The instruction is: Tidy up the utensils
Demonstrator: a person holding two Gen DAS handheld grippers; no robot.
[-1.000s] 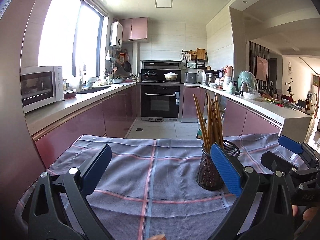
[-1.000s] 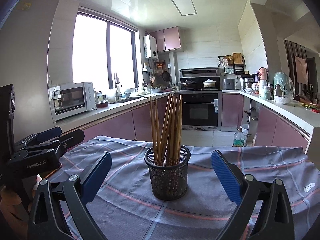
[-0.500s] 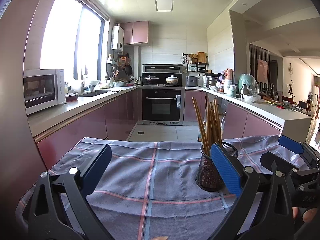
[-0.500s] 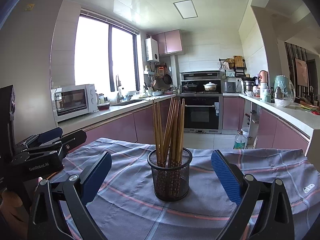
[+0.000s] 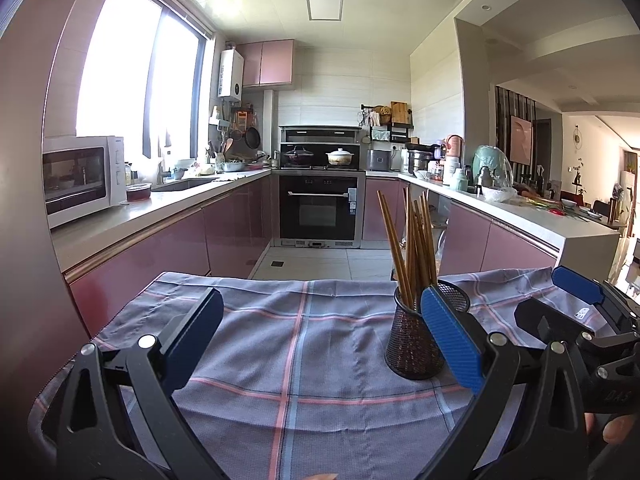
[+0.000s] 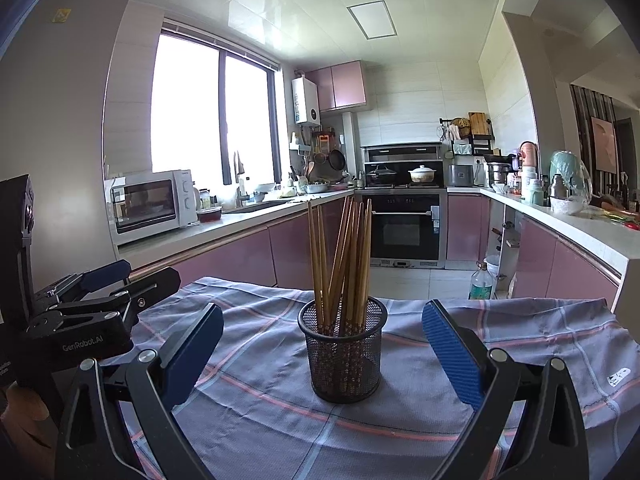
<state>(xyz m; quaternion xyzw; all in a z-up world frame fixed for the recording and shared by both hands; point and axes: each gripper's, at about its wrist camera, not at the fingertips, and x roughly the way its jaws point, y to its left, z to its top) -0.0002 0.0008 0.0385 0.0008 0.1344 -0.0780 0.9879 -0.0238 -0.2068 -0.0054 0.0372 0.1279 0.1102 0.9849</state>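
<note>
Left gripper (image 5: 320, 344): fingers spread wide apart, nothing between them, held low over the near edge of the surface (image 5: 248, 344). A fingertip of the person's hand showed at the lower right of the left wrist view only.

Right gripper (image 6: 322, 348): fingers likewise spread wide, holding nothing, the mesh cup framed between them but well clear of both pads. In the left wrist view the right gripper (image 5: 576, 300) appeared at the right edge; in the right wrist view the left gripper (image 6: 100, 292) appeared at the left edge, its body marked "GenRobot.AI".

Surface covering: grey-blue checked cloth (image 6: 500, 336) with pink and blue stripes, draped over the far edge.

Mesh cup (image 6: 343, 354): black wire, upright, toward the right side of the surface. The left wrist view had it partly behind the left gripper's right finger; the right wrist view showed it whole.

Chopsticks (image 6: 340, 256): a bundle of brown sticks standing in the cup, tips up, fanned slightly.

Beyond the surface: microwave (image 6: 150, 200) on the left counter, oven (image 6: 404, 228) at the far wall, plastic bottle (image 6: 481, 282) on the floor, seen clearly in the right wrist view alone.
</note>
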